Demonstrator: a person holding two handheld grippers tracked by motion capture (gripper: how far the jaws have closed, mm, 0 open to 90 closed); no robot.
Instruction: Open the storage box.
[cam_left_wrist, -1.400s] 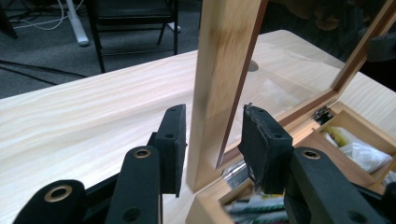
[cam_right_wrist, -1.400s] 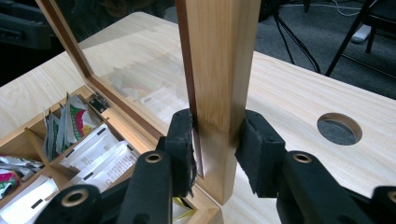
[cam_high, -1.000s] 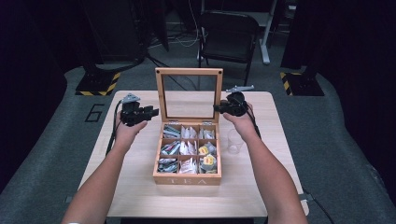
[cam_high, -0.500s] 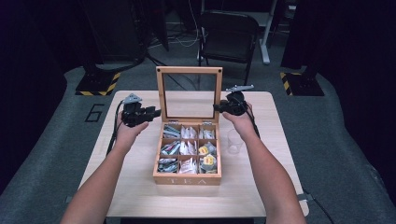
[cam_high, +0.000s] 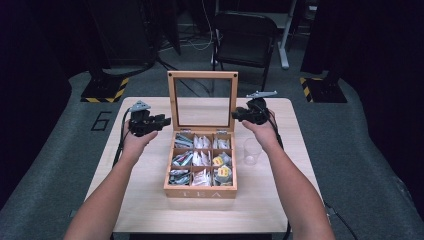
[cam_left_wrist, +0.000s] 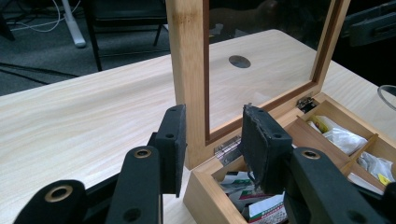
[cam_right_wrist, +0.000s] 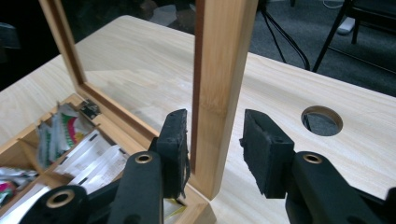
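Observation:
A wooden tea box (cam_high: 200, 192) sits mid-table with its glass lid (cam_high: 202, 75) standing upright; its compartments hold tea bags (cam_high: 200, 160). My left gripper (cam_high: 166, 120) is at the lid's left edge. In the left gripper view its jaws (cam_left_wrist: 214, 112) stand apart, and the lid's left post (cam_left_wrist: 189, 56) sits just past the left pad with a wide gap to the right pad. My right gripper (cam_high: 235, 115) straddles the lid's right post (cam_right_wrist: 219, 56). Its jaws (cam_right_wrist: 215, 114) have just been opening: the left pad is against the post, the right pad is clear of it.
A clear plastic cup (cam_high: 252, 150) stands just right of the box, below my right hand. A round cable hole (cam_right_wrist: 322, 120) lies in the tabletop behind the lid. A black chair (cam_high: 245, 40) stands beyond the table's far edge.

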